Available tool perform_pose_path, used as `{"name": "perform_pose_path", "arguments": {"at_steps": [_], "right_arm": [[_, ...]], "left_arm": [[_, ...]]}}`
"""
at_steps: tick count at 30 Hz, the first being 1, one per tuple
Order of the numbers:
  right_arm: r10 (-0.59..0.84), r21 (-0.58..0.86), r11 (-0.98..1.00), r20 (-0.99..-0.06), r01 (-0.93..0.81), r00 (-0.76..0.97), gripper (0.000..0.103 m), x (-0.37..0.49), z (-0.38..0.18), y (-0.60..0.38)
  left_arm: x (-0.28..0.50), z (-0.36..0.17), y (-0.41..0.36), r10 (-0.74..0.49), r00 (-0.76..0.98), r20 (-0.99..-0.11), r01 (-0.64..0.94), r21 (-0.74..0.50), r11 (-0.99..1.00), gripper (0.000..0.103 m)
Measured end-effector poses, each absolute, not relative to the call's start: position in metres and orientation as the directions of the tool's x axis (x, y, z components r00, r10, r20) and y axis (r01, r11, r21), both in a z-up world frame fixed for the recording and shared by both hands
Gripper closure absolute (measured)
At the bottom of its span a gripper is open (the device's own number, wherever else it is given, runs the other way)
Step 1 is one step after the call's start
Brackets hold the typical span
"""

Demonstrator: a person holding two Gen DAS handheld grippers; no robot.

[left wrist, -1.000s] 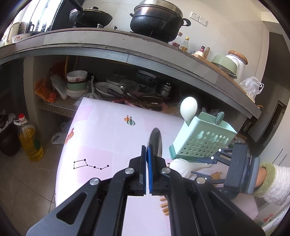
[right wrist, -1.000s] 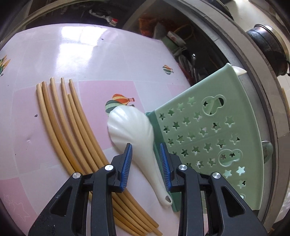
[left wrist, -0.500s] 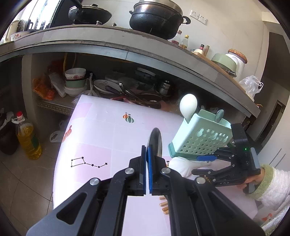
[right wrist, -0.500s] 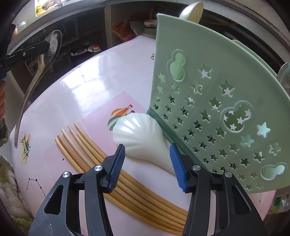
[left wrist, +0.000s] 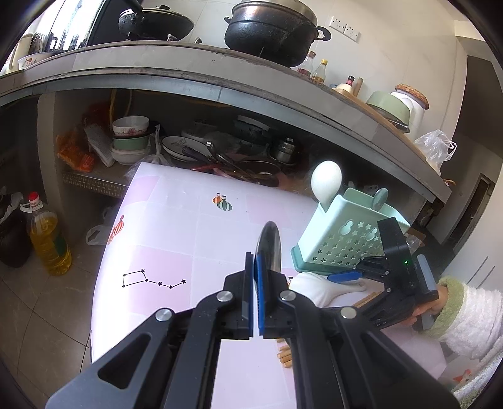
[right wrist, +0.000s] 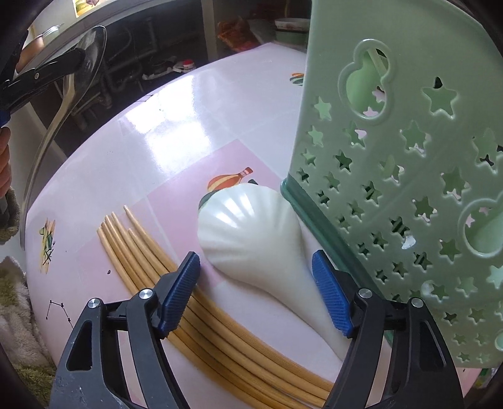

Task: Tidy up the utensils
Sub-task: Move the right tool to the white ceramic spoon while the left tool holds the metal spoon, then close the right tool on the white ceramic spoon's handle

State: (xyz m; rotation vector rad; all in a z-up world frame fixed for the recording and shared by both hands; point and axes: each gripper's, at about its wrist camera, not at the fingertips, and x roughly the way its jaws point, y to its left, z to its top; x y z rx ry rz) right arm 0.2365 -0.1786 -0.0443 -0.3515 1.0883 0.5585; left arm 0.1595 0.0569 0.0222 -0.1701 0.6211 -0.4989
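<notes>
My left gripper (left wrist: 255, 261) is shut on a metal spoon (left wrist: 268, 248), held in the air over the pink table. The right wrist view shows that spoon (right wrist: 63, 103) hanging at the upper left. My right gripper (right wrist: 254, 261) points down at a white shell-shaped spoon (right wrist: 251, 232) lying on the table. Its jaws are opening, with the spoon between them and both pads clear of it. Several bamboo chopsticks (right wrist: 220, 324) lie just left of that spoon. The green star-holed utensil holder (right wrist: 408, 157) stands against its right side, with a white spoon (left wrist: 327, 182) upright inside.
The pink table (left wrist: 176, 226) reaches to a low shelf crowded with bowls and plates (left wrist: 132, 138). Black pots (left wrist: 270, 28) sit on the grey counter above. An oil bottle (left wrist: 47, 232) stands on the floor at left. A person's sleeve (left wrist: 465, 317) is at right.
My right gripper has rolled and swung round by the holder, and its jaws have spread wider around the white spoon. The left gripper has stayed put with the metal spoon.
</notes>
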Motion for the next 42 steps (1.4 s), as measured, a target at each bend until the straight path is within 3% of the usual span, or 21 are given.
{"name": "perform_pose_path", "arguments": {"at_steps": [4, 8, 12, 14, 20, 30, 42], "right_arm": [[0.251, -0.002, 0.805, -0.905, -0.593, 0.344, 0.034, 0.239, -0.044, -0.172], [0.249, -0.005, 0.807, -0.904, -0.59, 0.347, 0.047, 0.237, -0.041, -0.173], [0.215, -0.056, 0.811, -0.897, -0.582, 0.386, 0.067, 0.234, -0.033, -0.176], [0.2, -0.076, 0.815, -0.894, -0.575, 0.401, 0.071, 0.232, -0.032, -0.176], [0.141, -0.176, 0.798, -0.875, -0.576, 0.463, 0.075, 0.222, -0.032, -0.17], [-0.064, -0.617, 0.53, -0.713, -0.581, 0.699, 0.083, 0.165, -0.038, -0.126], [-0.045, -0.659, 0.441, -0.695, -0.61, 0.718, 0.08, 0.132, -0.047, -0.103]], "left_arm": [[0.159, 0.022, 0.057, -0.494, 0.7, -0.516, 0.393, -0.3, 0.869, 0.102], [0.159, 0.021, 0.057, -0.493, 0.7, -0.516, 0.391, -0.3, 0.87, 0.102], [0.159, 0.022, 0.058, -0.493, 0.703, -0.513, 0.389, -0.302, 0.87, 0.102], [0.159, 0.022, 0.059, -0.492, 0.704, -0.512, 0.388, -0.304, 0.87, 0.102], [0.158, 0.022, 0.06, -0.492, 0.706, -0.509, 0.387, -0.304, 0.871, 0.102], [0.157, 0.022, 0.063, -0.492, 0.708, -0.507, 0.383, -0.309, 0.87, 0.102], [0.156, 0.022, 0.064, -0.496, 0.708, -0.503, 0.384, -0.315, 0.868, 0.102]]}}
